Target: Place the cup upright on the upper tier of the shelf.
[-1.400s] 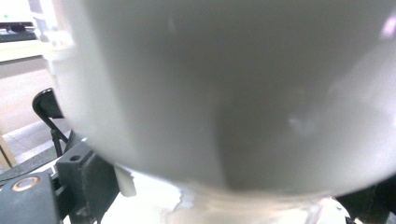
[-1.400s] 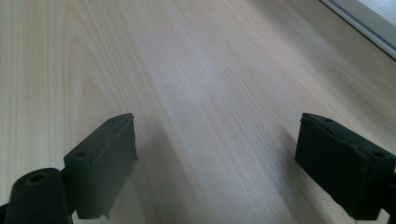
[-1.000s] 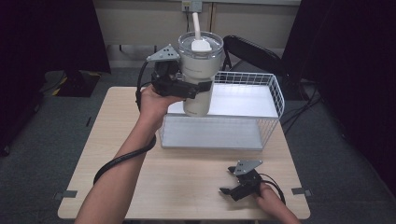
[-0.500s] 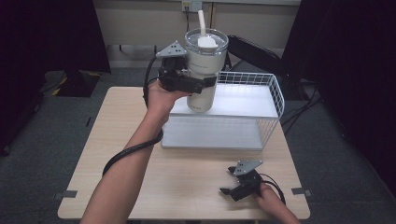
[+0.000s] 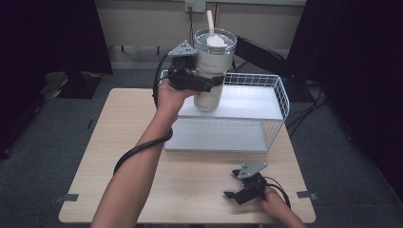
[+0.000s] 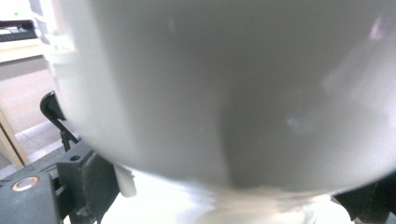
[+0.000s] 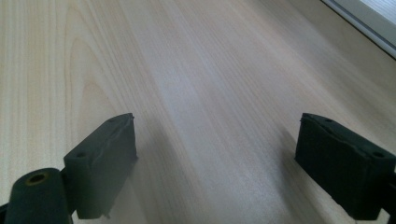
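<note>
tumbler clamped in your left gripper above the wire basket (straw upright); keep it level. right gripper open, empty, on the table.

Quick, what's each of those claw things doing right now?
Left gripper: closed around the big white tumbler, holding it up over the wire basket.
Right gripper: open, empty, low over the table.

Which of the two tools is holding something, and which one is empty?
The left tool grips the tumbler above the rack; the right tool rests open, empty.
</note>
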`<action>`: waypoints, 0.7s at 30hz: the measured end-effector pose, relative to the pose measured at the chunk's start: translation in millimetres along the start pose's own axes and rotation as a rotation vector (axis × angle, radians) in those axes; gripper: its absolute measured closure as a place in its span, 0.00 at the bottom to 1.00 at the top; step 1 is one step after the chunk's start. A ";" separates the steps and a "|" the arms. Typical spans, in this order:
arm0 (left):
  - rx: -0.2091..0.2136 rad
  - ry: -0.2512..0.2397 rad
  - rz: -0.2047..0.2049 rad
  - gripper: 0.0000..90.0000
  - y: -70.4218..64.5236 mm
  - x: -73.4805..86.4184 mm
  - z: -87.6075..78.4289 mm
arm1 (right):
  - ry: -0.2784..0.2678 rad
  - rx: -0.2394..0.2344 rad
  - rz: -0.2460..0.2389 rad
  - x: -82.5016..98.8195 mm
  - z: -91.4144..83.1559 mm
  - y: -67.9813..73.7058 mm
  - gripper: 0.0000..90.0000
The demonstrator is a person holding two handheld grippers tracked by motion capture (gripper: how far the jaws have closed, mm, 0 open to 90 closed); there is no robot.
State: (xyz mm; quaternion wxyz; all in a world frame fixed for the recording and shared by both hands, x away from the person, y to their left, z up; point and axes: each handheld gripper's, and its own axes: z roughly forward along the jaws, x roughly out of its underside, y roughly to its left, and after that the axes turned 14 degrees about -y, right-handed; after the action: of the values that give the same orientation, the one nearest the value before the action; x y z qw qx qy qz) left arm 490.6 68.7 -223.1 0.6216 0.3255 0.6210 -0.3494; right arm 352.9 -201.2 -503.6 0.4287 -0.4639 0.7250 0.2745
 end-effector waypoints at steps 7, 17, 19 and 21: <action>-0.008 -0.009 -0.008 0.10 2.0 1.5 7.2 | -0.001 0.000 0.000 0.0 0.0 0.0 0.13; -0.029 0.003 -0.003 0.10 6.0 5.9 16.2 | 0.000 0.000 0.000 0.0 0.0 0.0 0.13; -0.027 0.003 -0.007 0.10 6.9 7.4 17.9 | 0.000 0.000 0.001 0.0 0.0 0.0 0.13; -0.030 0.002 -0.003 0.10 7.2 8.4 19.2 | 0.000 0.000 0.000 0.0 0.0 0.0 0.13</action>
State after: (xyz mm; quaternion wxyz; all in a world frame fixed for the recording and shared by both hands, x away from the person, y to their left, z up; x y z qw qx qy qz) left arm 506.9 56.3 -231.3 0.6252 0.3158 0.6273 -0.3405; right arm 352.9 -201.2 -503.6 0.4287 -0.4637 0.7250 0.2748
